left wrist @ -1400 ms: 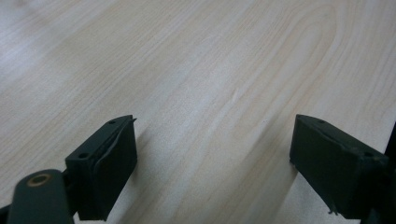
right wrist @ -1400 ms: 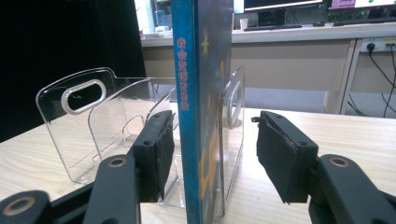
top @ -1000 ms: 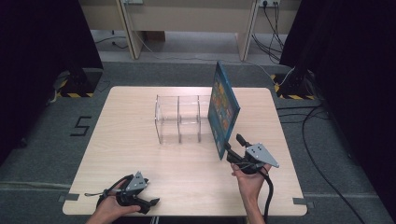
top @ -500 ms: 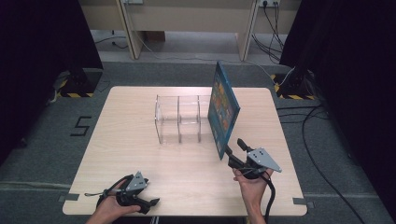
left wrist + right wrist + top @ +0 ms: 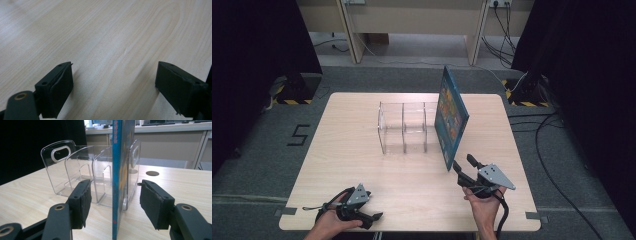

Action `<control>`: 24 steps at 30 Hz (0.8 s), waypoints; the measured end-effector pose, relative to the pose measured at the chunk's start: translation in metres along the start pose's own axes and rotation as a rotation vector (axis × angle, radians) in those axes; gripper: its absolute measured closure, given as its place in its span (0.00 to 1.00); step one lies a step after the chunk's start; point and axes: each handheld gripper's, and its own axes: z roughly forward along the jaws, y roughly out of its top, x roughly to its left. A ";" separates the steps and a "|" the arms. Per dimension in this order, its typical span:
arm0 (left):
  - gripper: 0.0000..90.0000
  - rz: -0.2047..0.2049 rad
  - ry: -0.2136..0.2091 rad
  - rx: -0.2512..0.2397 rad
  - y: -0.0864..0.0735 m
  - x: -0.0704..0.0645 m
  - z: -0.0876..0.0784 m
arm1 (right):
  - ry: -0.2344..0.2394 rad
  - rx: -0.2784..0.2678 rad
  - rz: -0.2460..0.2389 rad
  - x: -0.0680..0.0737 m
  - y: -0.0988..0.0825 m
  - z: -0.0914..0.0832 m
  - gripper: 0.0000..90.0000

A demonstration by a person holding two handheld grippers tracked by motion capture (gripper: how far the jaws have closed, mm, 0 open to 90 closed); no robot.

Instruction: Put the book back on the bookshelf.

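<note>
A blue book (image 5: 451, 117) stands upright in the right-hand compartment of a clear acrylic rack (image 5: 404, 127) and sticks out toward me past the rack's front. My right gripper (image 5: 463, 162) is just in front of the book's near edge, low over the table. In the right gripper view the book's edge (image 5: 120, 170) sits between the jaws with a gap on both sides; the pads (image 5: 83, 202) do not touch it, so this gripper is open. My left gripper (image 5: 373, 220) rests at the near left edge of the table, open over bare wood (image 5: 113, 67).
The light wooden table (image 5: 352, 150) has a round cable hole (image 5: 152, 173) behind the rack. The rack's other two compartments (image 5: 75, 165) hold nothing. Cables (image 5: 557, 125) run over the grey floor to the right, and a desk (image 5: 412, 15) stands beyond the table.
My right gripper has drawn back a little from the book toward the table's near edge. The book, the rack and my left gripper have stayed in place.
</note>
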 end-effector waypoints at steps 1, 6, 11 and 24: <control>0.15 0.000 0.000 0.000 0.000 0.000 0.000 | 0.003 0.002 0.000 0.000 -0.001 -0.001 0.48; 0.15 0.000 0.000 0.000 0.000 0.000 0.000 | 0.014 0.025 -0.005 0.000 -0.004 -0.004 0.47; 0.15 0.000 0.000 0.000 0.000 0.000 0.000 | 0.025 0.038 -0.005 0.000 -0.008 -0.007 0.47; 0.15 0.003 -0.002 0.001 0.000 0.000 0.000 | 0.035 0.060 0.015 -0.005 -0.014 -0.019 0.47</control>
